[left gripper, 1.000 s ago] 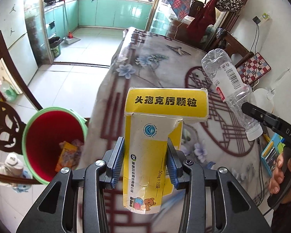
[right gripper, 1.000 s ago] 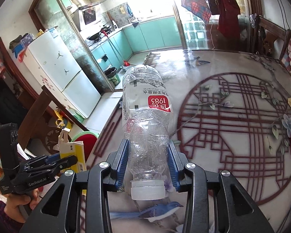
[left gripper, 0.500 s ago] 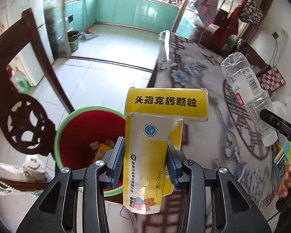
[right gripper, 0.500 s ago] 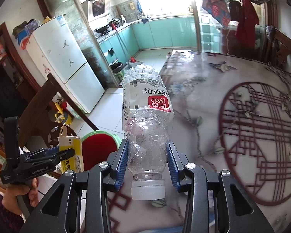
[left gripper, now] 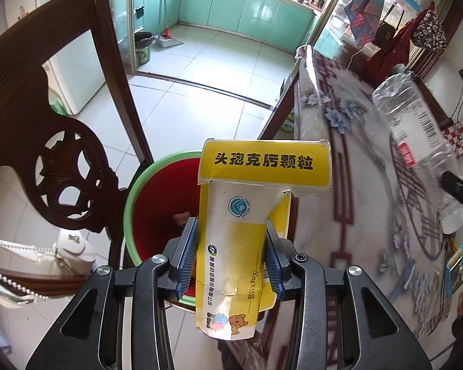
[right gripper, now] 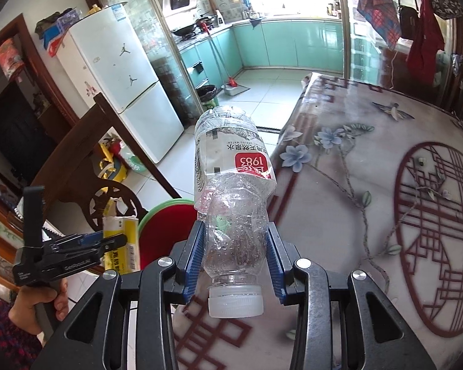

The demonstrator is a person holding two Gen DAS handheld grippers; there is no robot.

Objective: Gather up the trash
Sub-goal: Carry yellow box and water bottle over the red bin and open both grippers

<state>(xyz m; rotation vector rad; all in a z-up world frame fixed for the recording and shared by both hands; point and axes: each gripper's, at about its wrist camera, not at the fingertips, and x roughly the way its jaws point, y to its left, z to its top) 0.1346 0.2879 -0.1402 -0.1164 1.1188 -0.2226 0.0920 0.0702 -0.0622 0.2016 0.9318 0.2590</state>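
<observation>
My left gripper (left gripper: 231, 256) is shut on a torn yellow and white medicine box (left gripper: 240, 240), held upright over the red bin with a green rim (left gripper: 139, 197) on the floor beside the table. My right gripper (right gripper: 234, 256) is shut on a crushed clear plastic bottle (right gripper: 231, 191) with a red label, cap toward the camera, above the table's left edge. The right wrist view also shows the left gripper (right gripper: 86, 246) with the box (right gripper: 123, 246) over the bin (right gripper: 163, 231). In the left wrist view the bottle (left gripper: 416, 148) hangs at the right.
A dark carved wooden chair (left gripper: 55, 141) stands just left of the bin, with a white bag (left gripper: 68, 246) on its seat. The table with a flowered cloth (right gripper: 370, 169) fills the right. A white fridge (right gripper: 117, 92) and teal kitchen cabinets (left gripper: 247, 9) lie beyond.
Both grippers have moved left off the table toward the bin. The box now hangs over the bin's opening, and the bottle has reached the table's left edge. Both grips are unchanged.
</observation>
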